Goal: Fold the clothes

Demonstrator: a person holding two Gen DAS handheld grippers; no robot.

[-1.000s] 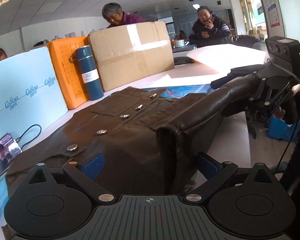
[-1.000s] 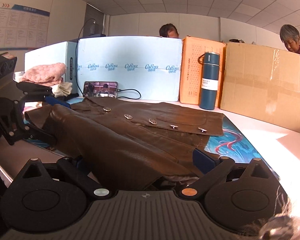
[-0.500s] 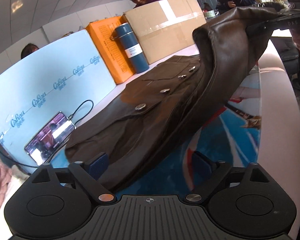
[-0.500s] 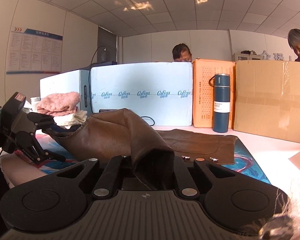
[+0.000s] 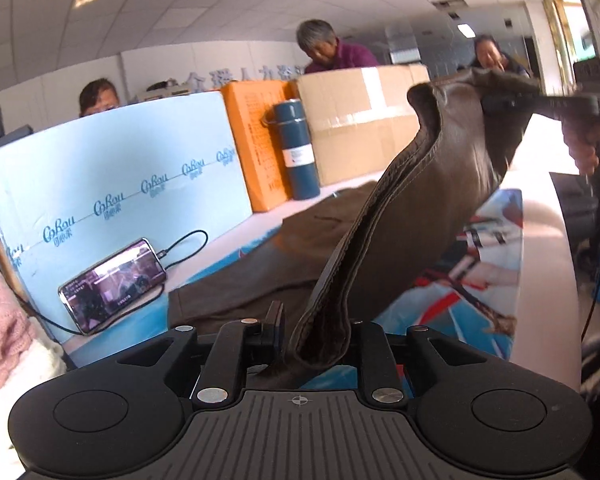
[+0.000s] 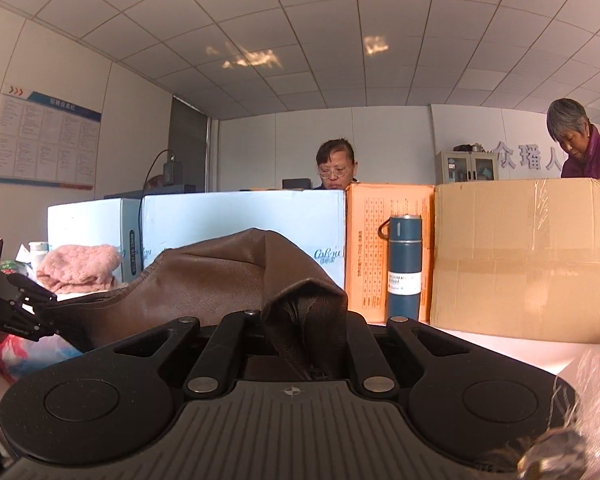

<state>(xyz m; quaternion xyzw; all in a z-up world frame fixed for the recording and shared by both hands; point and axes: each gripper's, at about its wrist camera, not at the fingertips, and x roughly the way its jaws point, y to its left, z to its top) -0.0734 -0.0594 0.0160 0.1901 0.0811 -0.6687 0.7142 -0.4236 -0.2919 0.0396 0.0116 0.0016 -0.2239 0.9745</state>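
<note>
A brown leather jacket (image 5: 412, 208) lies partly on the table, its near edge lifted. My left gripper (image 5: 320, 340) is shut on the jacket's edge, which rises in a band up to my right gripper (image 5: 512, 100), seen far right holding the other end. In the right wrist view my right gripper (image 6: 304, 340) is shut on a fold of the jacket (image 6: 220, 276). The leather stretches left to the left gripper (image 6: 32, 312). The rest of the jacket still rests flat on the table (image 5: 236, 288).
A blue foam board (image 5: 112, 184), orange box (image 5: 256, 140), blue thermos (image 5: 296, 148) and cardboard box (image 5: 364, 120) stand along the back. A phone (image 5: 112, 280) leans on the board with its cable. Pink cloth (image 5: 0, 320) lies at left. A patterned mat (image 5: 480, 280) covers the table.
Both grippers closed on the jacket's near edge and lifted it. The held edge has risen well above the table and both views have tilted upward.
</note>
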